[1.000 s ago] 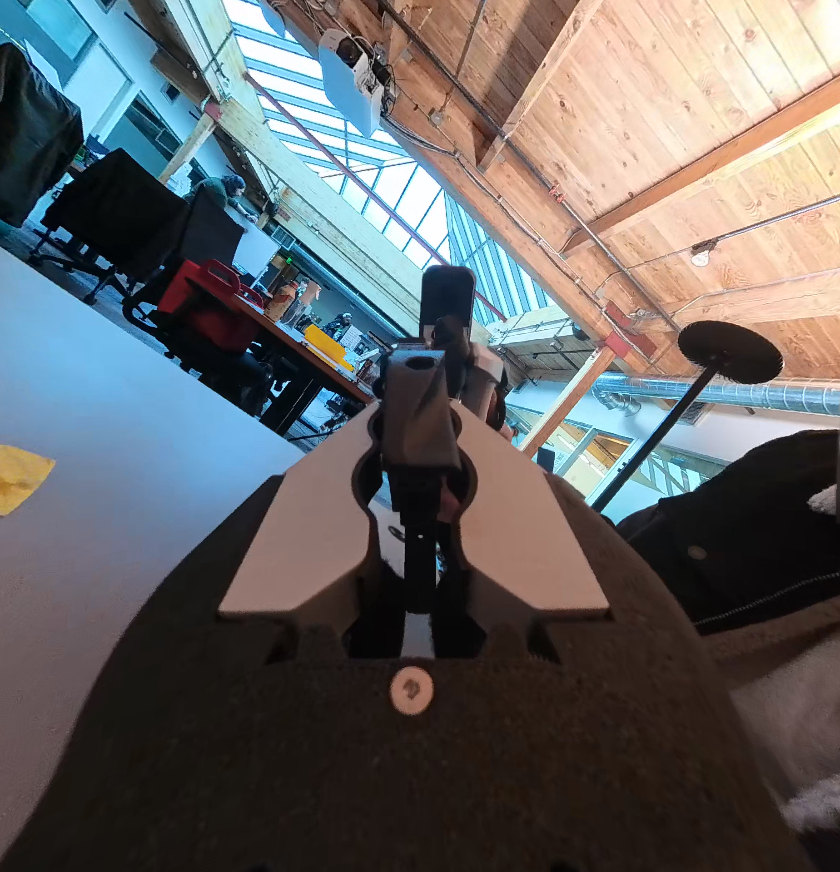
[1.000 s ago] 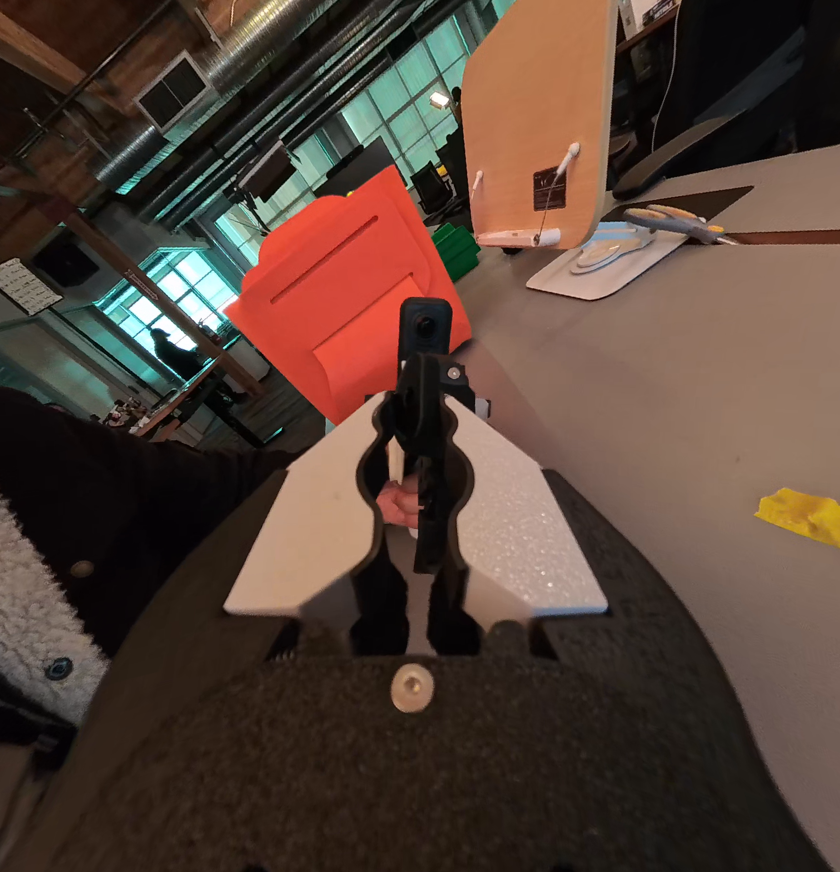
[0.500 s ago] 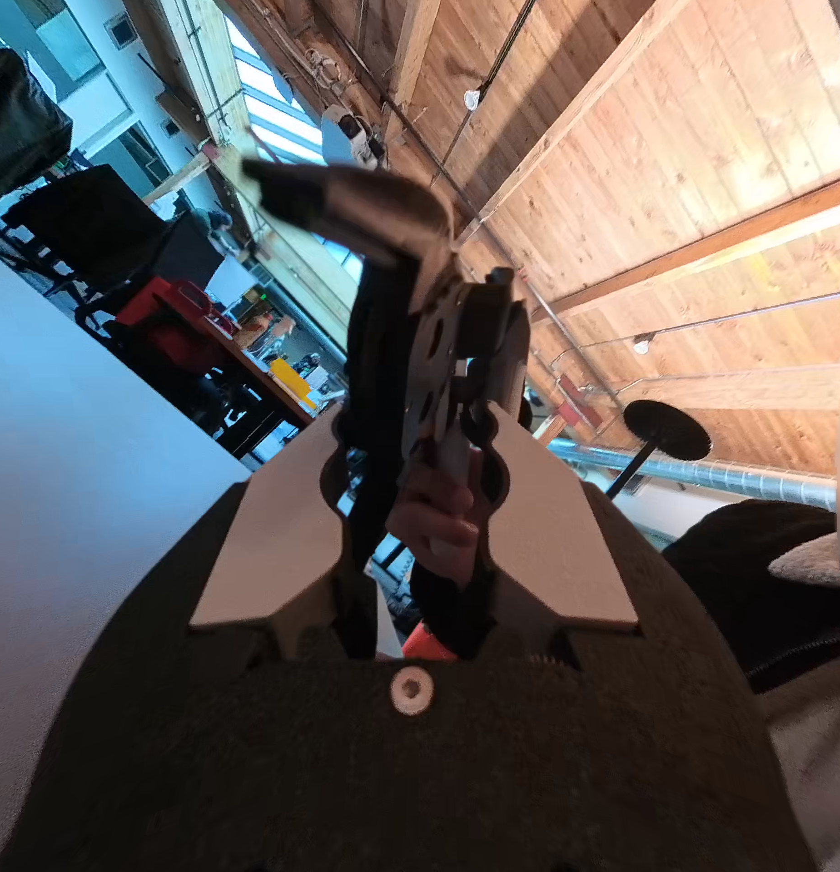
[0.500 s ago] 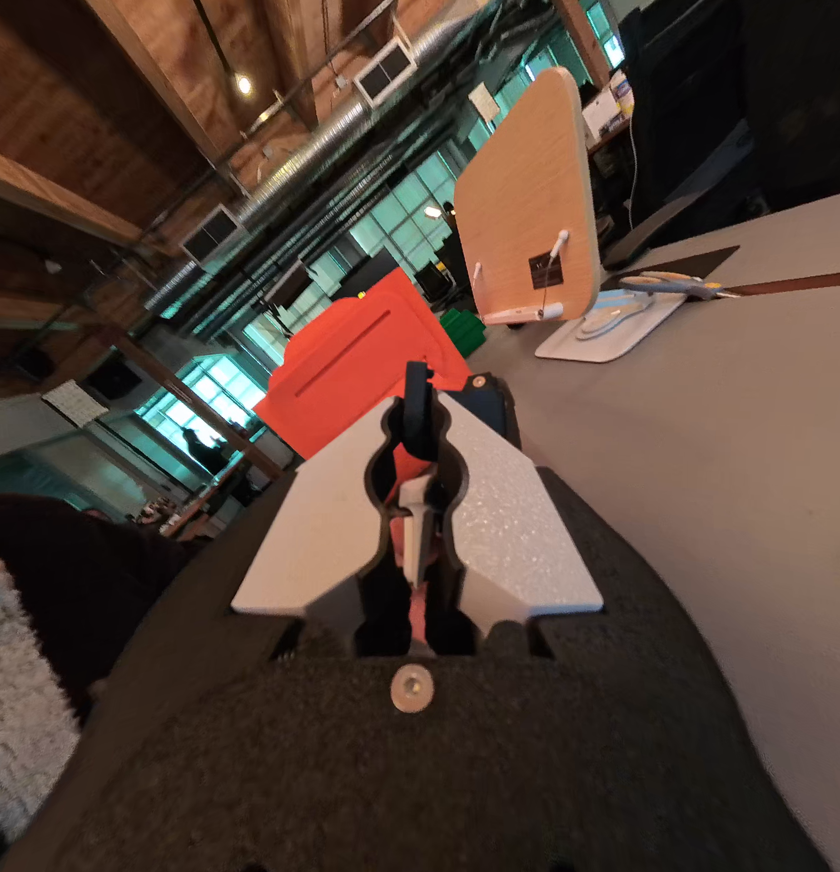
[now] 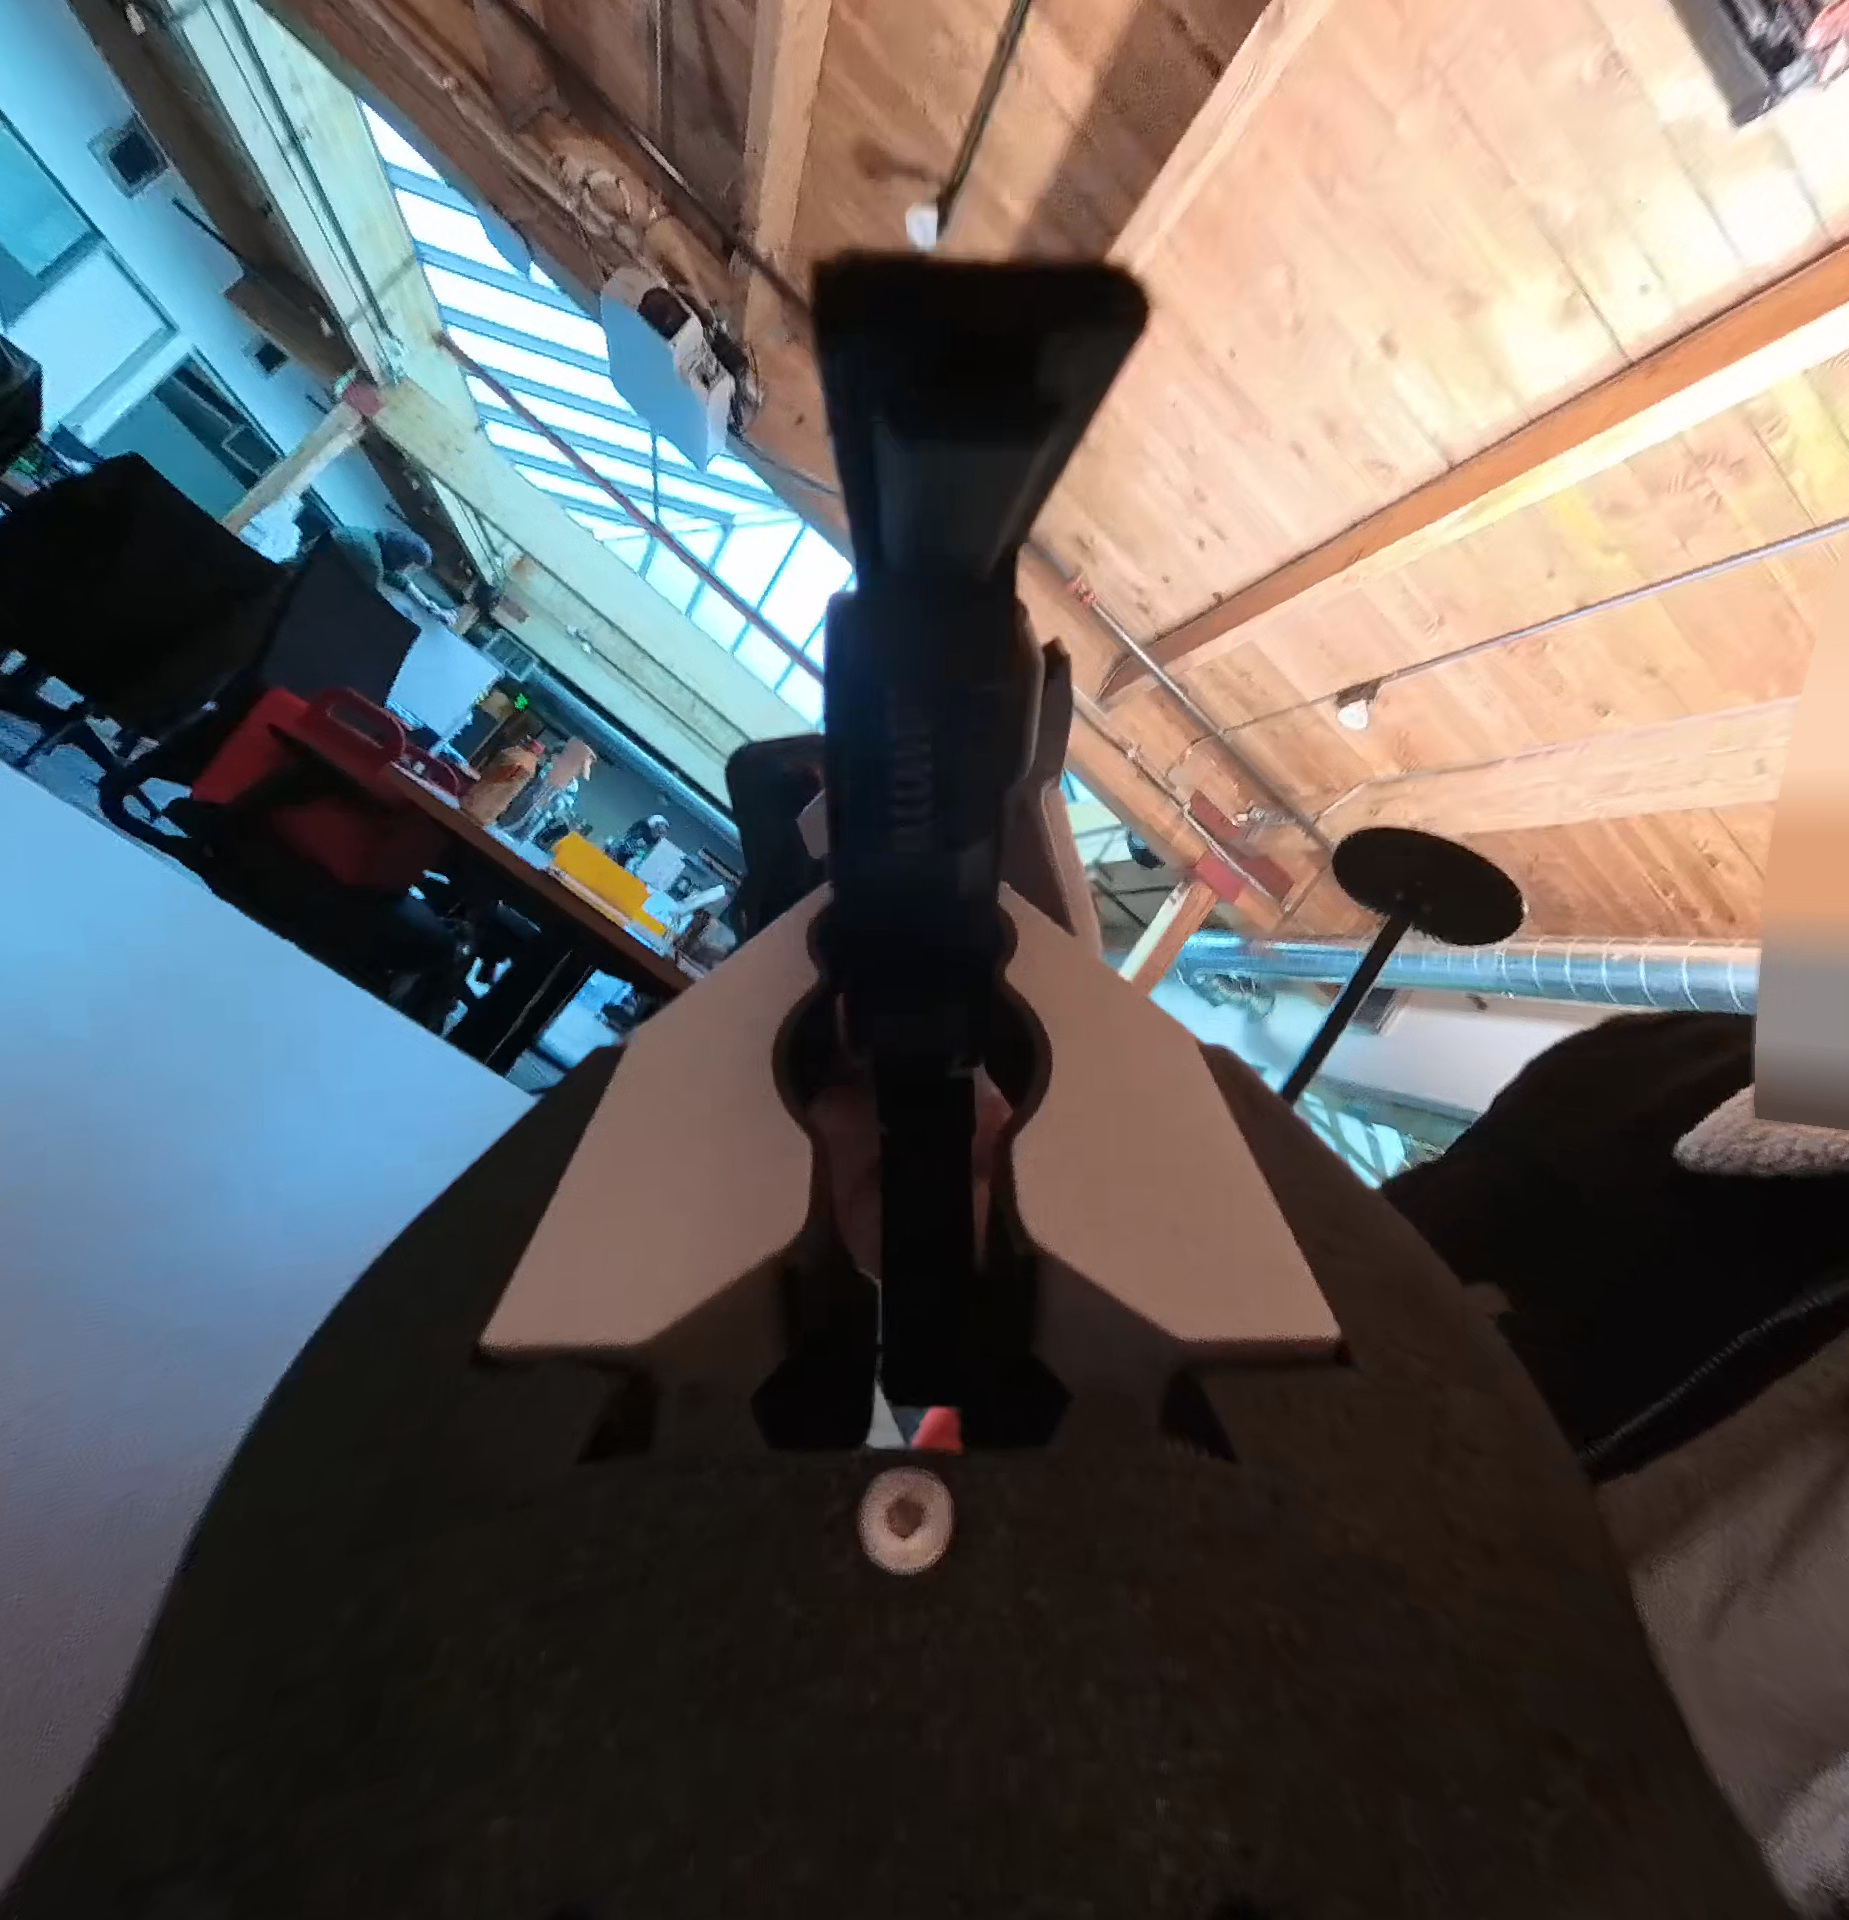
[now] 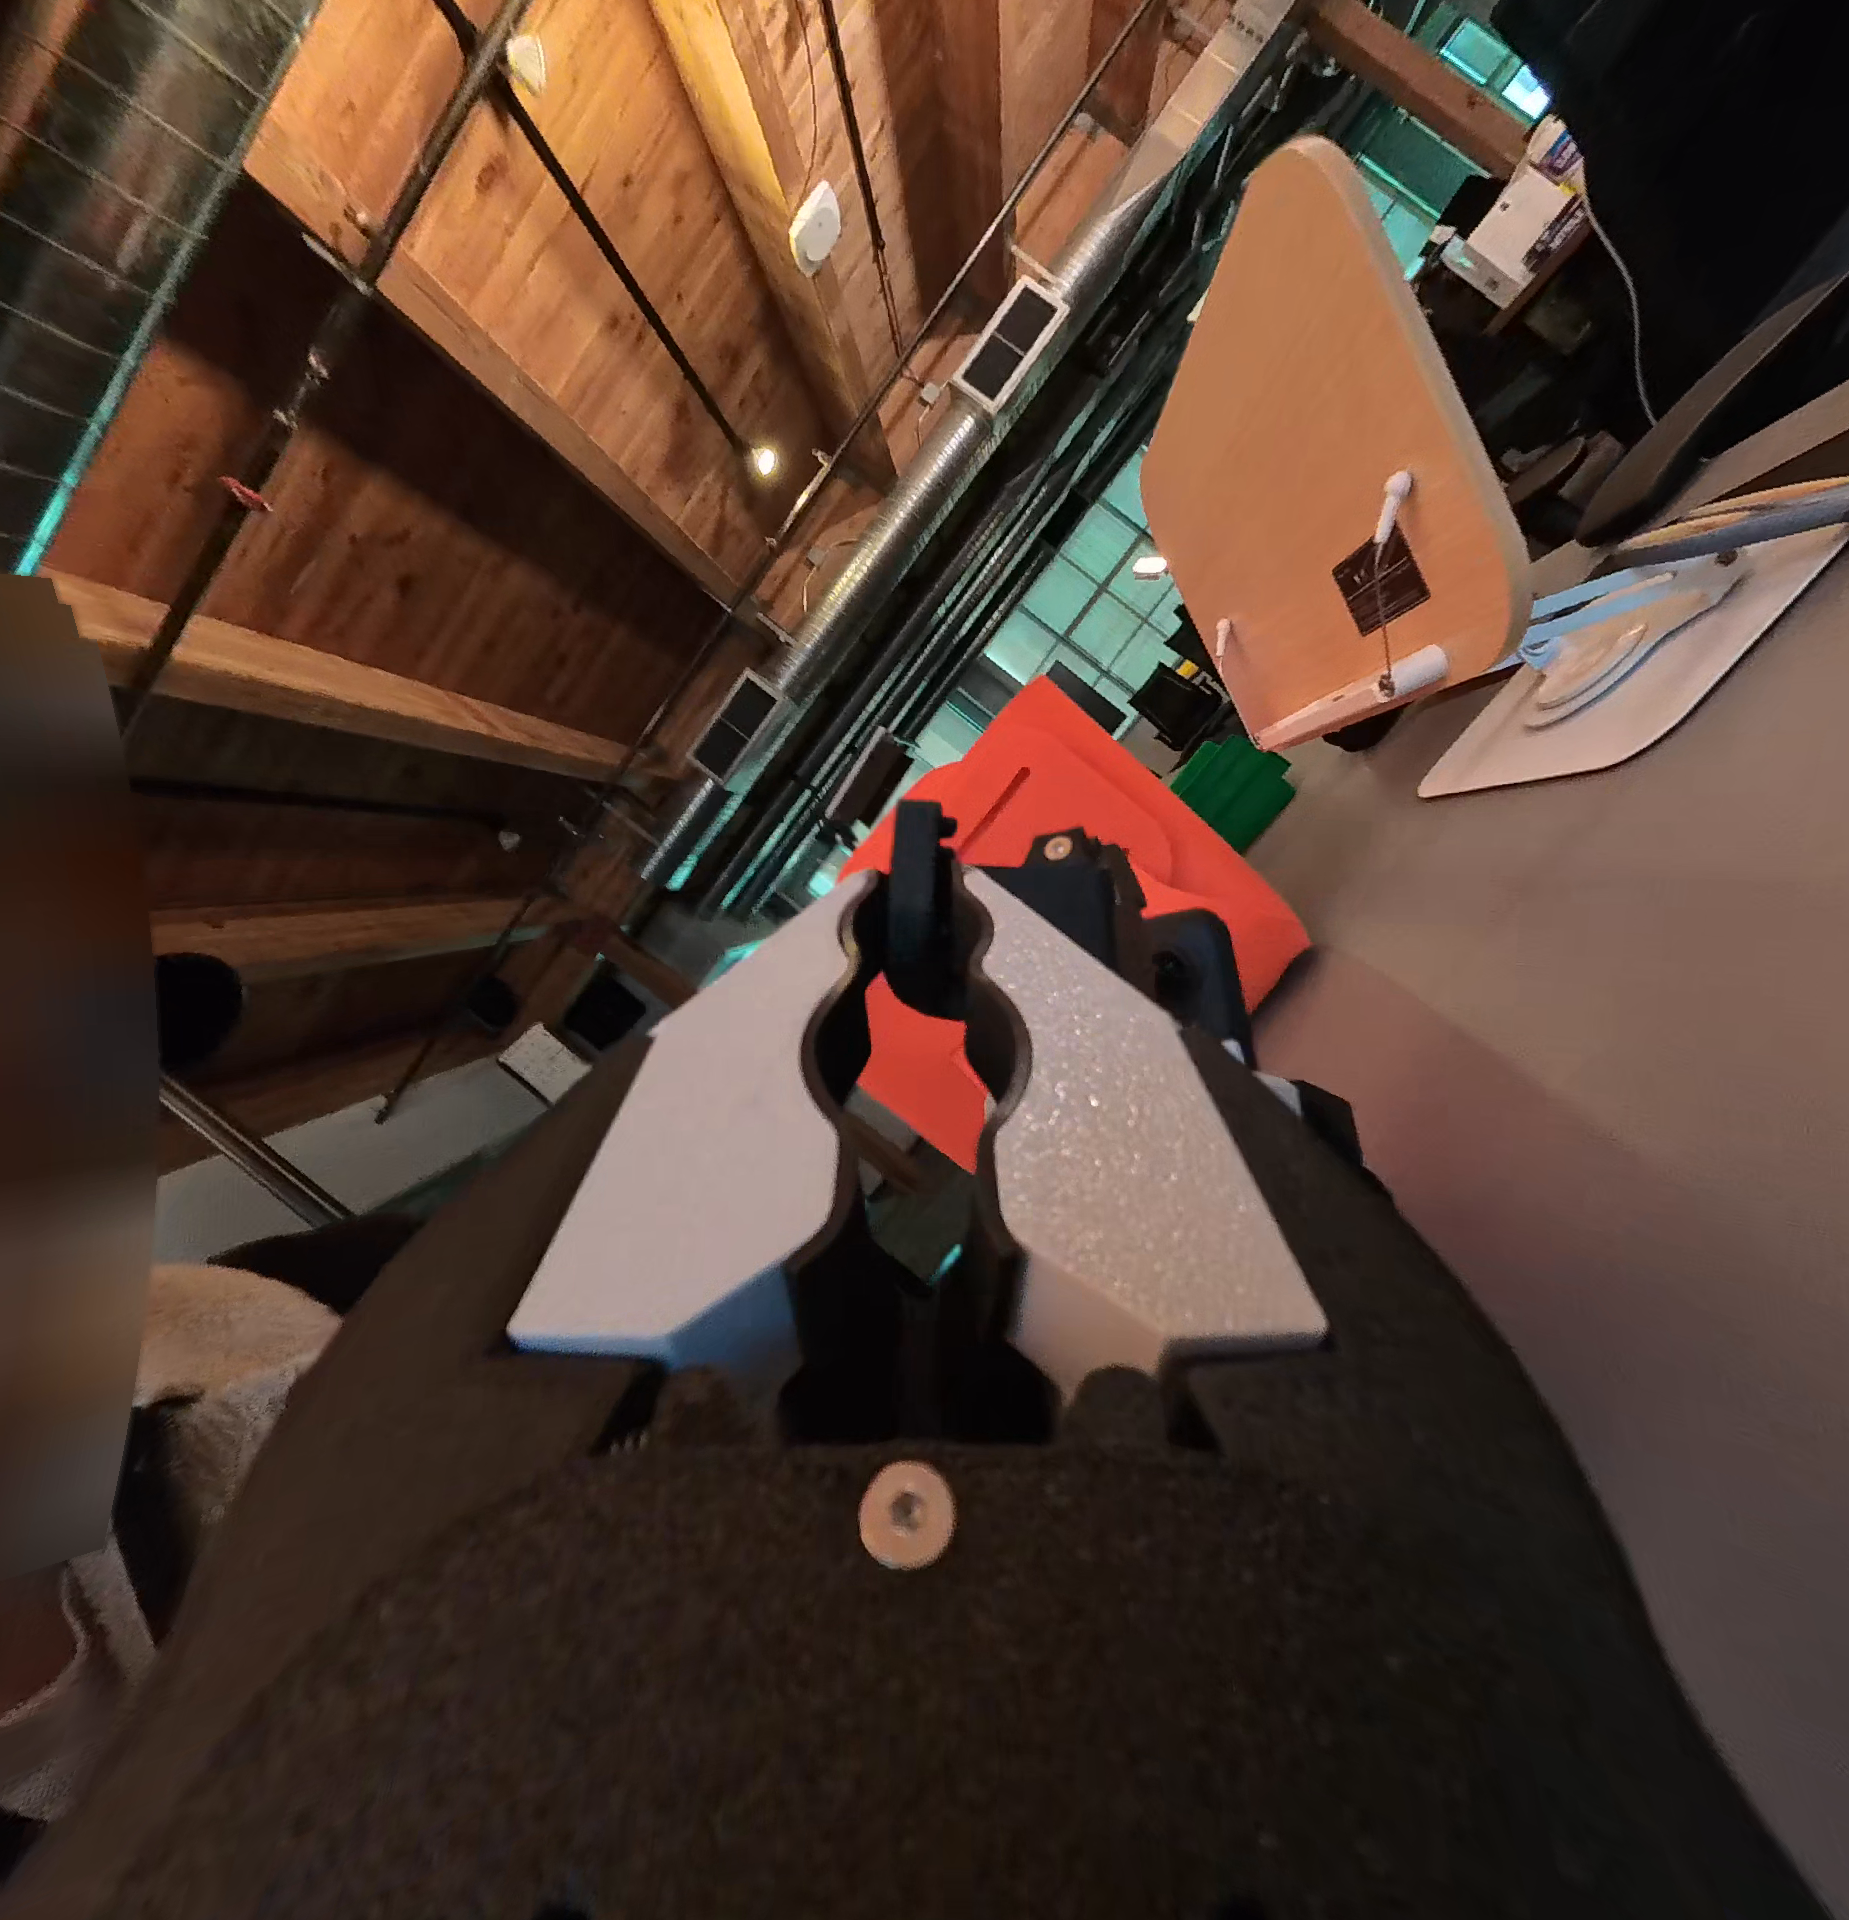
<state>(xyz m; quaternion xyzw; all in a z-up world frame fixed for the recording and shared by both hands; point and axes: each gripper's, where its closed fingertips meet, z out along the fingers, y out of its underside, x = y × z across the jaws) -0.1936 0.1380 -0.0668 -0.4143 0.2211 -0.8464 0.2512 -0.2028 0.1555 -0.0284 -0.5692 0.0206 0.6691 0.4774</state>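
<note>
Both grippers are raised and tilted up toward a wooden ceiling, facing each other closely. In the left wrist view my left gripper (image 5: 920, 935) has its grey fingers (image 5: 691, 1195) close together with only a narrow slit. The black body of the right gripper (image 5: 941, 727) fills that slit and rises above it. A bit of a hand (image 5: 847, 1164) shows behind it. In the right wrist view my right gripper (image 6: 918, 904) is equally narrow. A thin black part (image 6: 920, 935) stands between its tips, and the left gripper's black body (image 6: 1128, 914) shows just behind the right finger. Neither clearly grips anything.
A grey table (image 6: 1626, 1039) lies to the right, also at left in the left wrist view (image 5: 120, 1039). An orange plastic bin (image 6: 1086, 769), a green block (image 6: 1232, 790), a tilted wooden board (image 6: 1315, 436) and a white mat (image 6: 1626, 707) stand on it. A dark sleeve (image 5: 1626, 1195) is close. Tip to tip, the grippers are about 4 centimeters apart.
Both grippers have tipped further up toward the ceiling. The yellow tape on the table has left both views. The right gripper looms larger and straighter in the left wrist view.
</note>
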